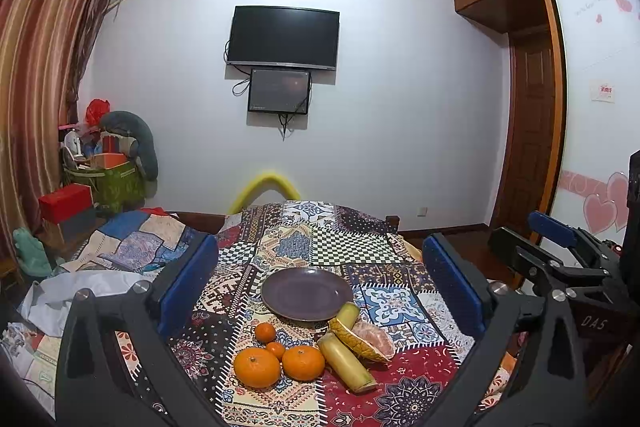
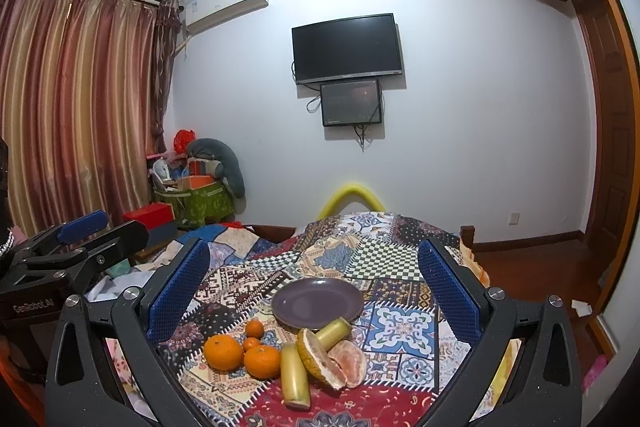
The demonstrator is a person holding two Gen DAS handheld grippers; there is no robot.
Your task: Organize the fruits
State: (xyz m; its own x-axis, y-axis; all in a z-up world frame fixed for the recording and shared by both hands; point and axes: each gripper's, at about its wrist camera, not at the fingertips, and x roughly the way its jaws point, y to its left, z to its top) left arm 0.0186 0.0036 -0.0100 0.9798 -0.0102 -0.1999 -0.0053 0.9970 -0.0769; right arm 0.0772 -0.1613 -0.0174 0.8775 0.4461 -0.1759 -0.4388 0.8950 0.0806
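In the left wrist view, the left gripper (image 1: 320,267) is held above a patchwork cloth (image 1: 304,235), its blue-padded fingers (image 1: 188,283) spread wide apart with nothing between them. In the right wrist view, the right gripper (image 2: 316,287) is likewise held with its fingers (image 2: 176,295) set wide apart and nothing gripped.

A purple plate (image 1: 306,293) is seen at the centre of the frame, bare of fruit. Just below it, the fruits are gathered in a cluster: a large orange (image 1: 257,367) at lower centre, a second orange (image 1: 303,363) touching it on the right, and two small oranges (image 1: 265,331) above them. To the right, two yellow-green cane pieces (image 1: 346,361) and a peeled pomelo (image 1: 370,341) with its rind are found, the upper cane piece touching the plate's rim.

A dark television (image 1: 283,37) is seen on the wall at upper centre.
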